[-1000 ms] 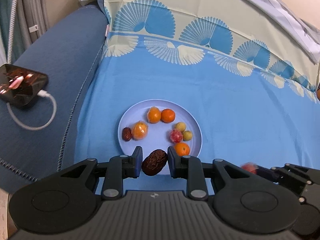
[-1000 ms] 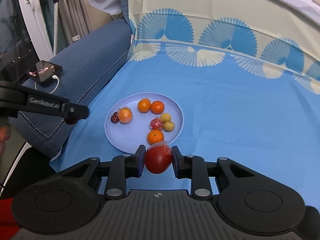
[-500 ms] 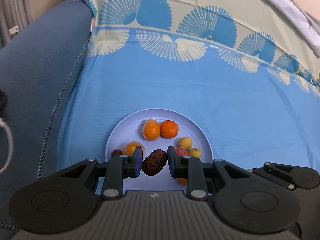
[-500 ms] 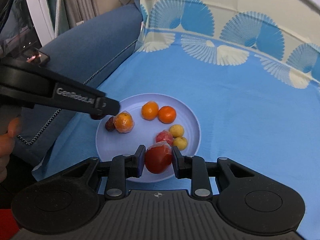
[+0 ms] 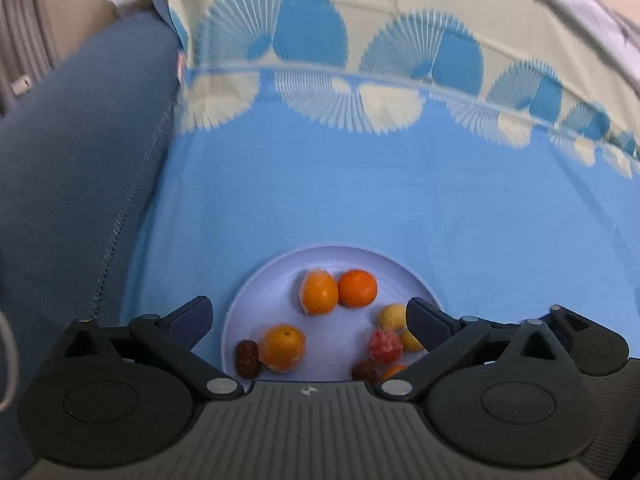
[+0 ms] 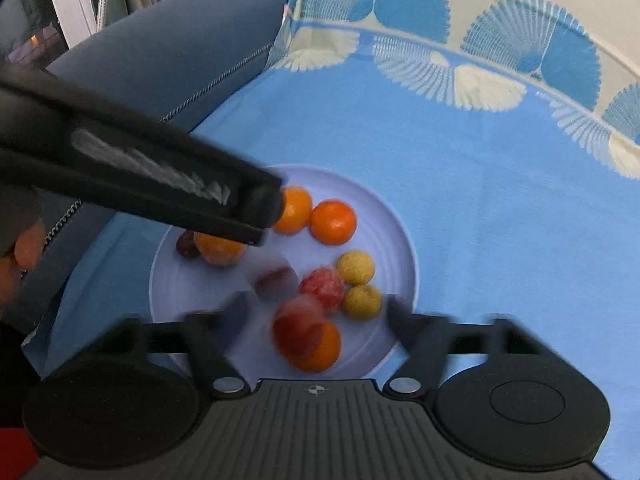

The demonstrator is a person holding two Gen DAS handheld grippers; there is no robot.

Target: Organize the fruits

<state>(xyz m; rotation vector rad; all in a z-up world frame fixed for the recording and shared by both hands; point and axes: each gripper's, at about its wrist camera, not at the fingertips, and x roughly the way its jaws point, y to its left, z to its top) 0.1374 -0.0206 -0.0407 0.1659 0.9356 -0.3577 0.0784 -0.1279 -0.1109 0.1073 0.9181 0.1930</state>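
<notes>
A pale lilac plate (image 5: 276,280) (image 6: 392,216) lies on a blue cloth and holds several small fruits: oranges (image 5: 357,288) (image 6: 333,222), yellow fruits (image 6: 355,267), a pink-red fruit (image 5: 385,346) and a dark date (image 5: 247,358). My left gripper (image 5: 309,316) is open and empty above the plate. My right gripper (image 6: 314,312) is open above the plate's near edge. A red fruit (image 6: 298,324) lies blurred between its fingers, over an orange. A brown date (image 6: 276,278) lies blurred at the plate's middle. The left gripper's arm (image 6: 132,176) crosses the right wrist view.
A blue cloth (image 5: 360,200) with a cream fan-pattern border (image 5: 312,40) covers the surface. A grey-blue sofa arm (image 5: 72,160) runs along the left. A person's hand (image 6: 24,248) shows at the left edge of the right wrist view.
Both grippers moved forward over the plate and opened. The left let go of the brown date and the right let go of the red fruit; both now lie on the plate.
</notes>
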